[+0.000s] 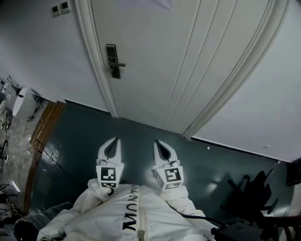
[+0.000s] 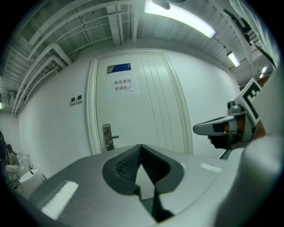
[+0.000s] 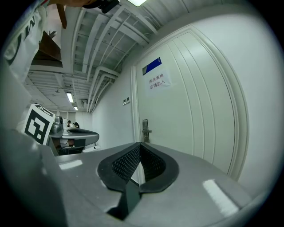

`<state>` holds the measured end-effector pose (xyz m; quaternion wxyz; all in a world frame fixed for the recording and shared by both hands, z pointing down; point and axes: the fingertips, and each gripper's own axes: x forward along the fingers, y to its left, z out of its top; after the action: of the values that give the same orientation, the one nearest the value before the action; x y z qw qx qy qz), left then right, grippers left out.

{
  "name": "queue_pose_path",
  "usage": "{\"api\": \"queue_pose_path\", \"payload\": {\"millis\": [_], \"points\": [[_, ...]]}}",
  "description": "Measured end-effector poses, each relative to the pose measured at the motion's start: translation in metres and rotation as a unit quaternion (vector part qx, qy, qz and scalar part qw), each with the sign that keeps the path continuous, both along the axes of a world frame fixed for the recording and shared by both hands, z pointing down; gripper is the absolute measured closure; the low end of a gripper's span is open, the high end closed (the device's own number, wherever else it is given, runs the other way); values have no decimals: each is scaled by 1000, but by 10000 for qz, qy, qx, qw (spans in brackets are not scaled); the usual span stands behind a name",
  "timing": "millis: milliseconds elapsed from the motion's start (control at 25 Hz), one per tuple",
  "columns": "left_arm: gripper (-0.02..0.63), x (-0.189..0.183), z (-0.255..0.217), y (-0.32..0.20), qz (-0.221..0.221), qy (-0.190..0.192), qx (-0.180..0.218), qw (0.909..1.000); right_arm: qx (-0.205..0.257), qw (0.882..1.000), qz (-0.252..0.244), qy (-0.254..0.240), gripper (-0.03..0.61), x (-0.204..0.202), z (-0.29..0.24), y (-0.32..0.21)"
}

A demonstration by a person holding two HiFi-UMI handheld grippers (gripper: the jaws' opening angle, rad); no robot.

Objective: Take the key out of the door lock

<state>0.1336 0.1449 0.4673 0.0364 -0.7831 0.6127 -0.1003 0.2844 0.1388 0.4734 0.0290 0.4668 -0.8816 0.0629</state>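
My left tongs (image 1: pixel 114 141) and right tongs (image 1: pixel 158 142), both closed on nothing, face the white door (image 1: pixel 188 56).
The lock plate (image 1: pixel 113 61) sits in the head view's upper left, well apart from my tongs; a key there is too small to tell. Only the gripper views show the blue sign (image 2: pixel 119 68) and paper notice (image 2: pixel 123 85) high on the door. Wall switches (image 1: pixel 61 7) are at upper left, with dark floor (image 1: pixel 141 127) below.

Metal door lock (image 1: pixel 112 60) on white door (image 1: pixel 188 61)
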Motion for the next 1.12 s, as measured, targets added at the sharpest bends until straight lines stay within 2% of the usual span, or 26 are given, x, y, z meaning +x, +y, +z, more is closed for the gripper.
{"api": "queue_pose_path", "payload": {"millis": [120, 360, 640, 1120], "points": [[614, 4, 3, 3, -35, -97, -8, 9999, -123, 9999, -88, -45, 578, 0, 9, -3], [614, -14, 1, 4, -280, -117, -18, 9995, -28, 9996, -283, -89, 578, -16, 3, -8], [614, -33, 11, -10, -232, -103, -84, 9996, -99, 9996, -258, -40, 578, -36, 11, -21], [614, -107, 13, -72, -264, 35, -106, 9996, -83, 9997, -194, 86, 578, -105, 6, -78]]}}
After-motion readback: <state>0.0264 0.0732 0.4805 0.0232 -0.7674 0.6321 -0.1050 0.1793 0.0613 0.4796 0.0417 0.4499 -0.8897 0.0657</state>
